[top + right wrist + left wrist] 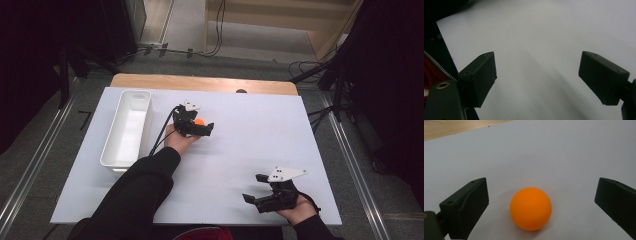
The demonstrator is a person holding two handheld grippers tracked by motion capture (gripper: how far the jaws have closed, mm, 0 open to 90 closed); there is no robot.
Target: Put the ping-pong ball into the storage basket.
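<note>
An orange ball [530, 208] rests on the white table, and it lies between the two wide-apart jaws of my left gripper [541, 202] without touching either. From above, that ball [199, 121] peeks out at the tip of the left gripper [200, 125], near the table's middle and right of the bin. My right gripper [255, 187] stands open at the front right of the table. Nothing lies between the right gripper [537, 75] jaws but bare white surface.
A long white bin [127, 127] stands along the left side of the white table [260, 130]. A wooden strip [200, 82] runs along the far edge. Cables and dark stands lie on the floor beyond.
</note>
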